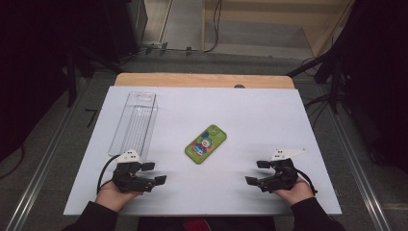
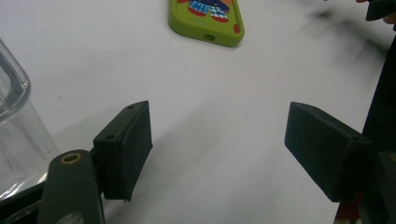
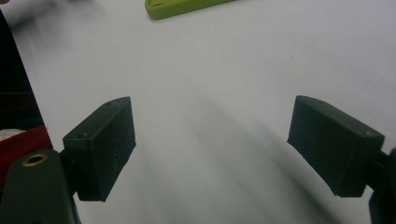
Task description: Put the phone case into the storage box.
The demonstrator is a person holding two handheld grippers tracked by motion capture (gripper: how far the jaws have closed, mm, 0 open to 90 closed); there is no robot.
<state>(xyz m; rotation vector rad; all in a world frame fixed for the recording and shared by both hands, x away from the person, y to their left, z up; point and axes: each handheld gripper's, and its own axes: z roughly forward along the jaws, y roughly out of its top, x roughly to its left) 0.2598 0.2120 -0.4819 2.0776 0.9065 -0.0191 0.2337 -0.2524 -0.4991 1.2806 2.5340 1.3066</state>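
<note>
Both tongs (image 1: 155, 173) (image 1: 257, 172) agape, phone (image 1: 206, 143) midway beyond them.

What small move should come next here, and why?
Probably ease the left gripper forward toward the green phone case: both grippers rest open and empty at the near edge, the right gripper too, and the clear bin sits empty on the left.

Surroundings of the work area

A flat white rectangular board (image 1: 269, 120) covers a light wooden table (image 1: 202, 80), whose far edge shows beyond the board. Grey floor (image 1: 356, 159) flanks the table on both sides, with black cables (image 1: 317, 103) trailing at the right. Pale wooden steps (image 1: 269, 33) rise beyond the table, and dark equipment (image 1: 43, 57) stands at the far left.
</note>
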